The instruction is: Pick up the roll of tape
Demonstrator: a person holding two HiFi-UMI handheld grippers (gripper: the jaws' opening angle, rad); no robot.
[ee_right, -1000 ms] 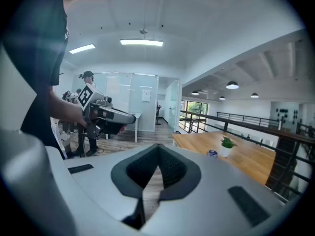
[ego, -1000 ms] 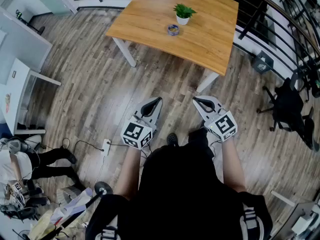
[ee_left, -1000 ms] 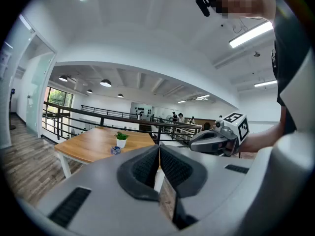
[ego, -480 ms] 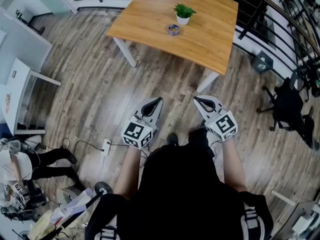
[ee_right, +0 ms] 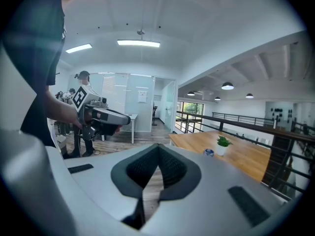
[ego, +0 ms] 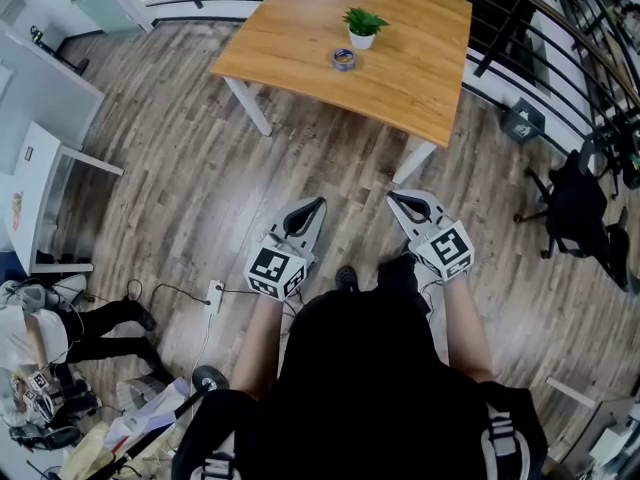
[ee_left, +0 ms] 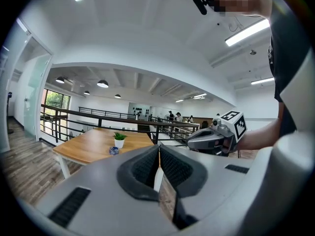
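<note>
Here, pot (ego: 360, 40) holds plant (ego: 363, 18), beside tape roll (ego: 344, 60).

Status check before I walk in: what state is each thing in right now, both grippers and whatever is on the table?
left gripper: shut, empty, short of the table.
right gripper: shut, empty, short of the table.
roll of tape: lying flat on the table, not yet picked up.
potted plant: upright, just behind the tape.
table: standing, bearing the tape and the plant.

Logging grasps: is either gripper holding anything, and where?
Nothing. Left gripper and right gripper are shut, empty; the roll of tape sits on the table.
</note>
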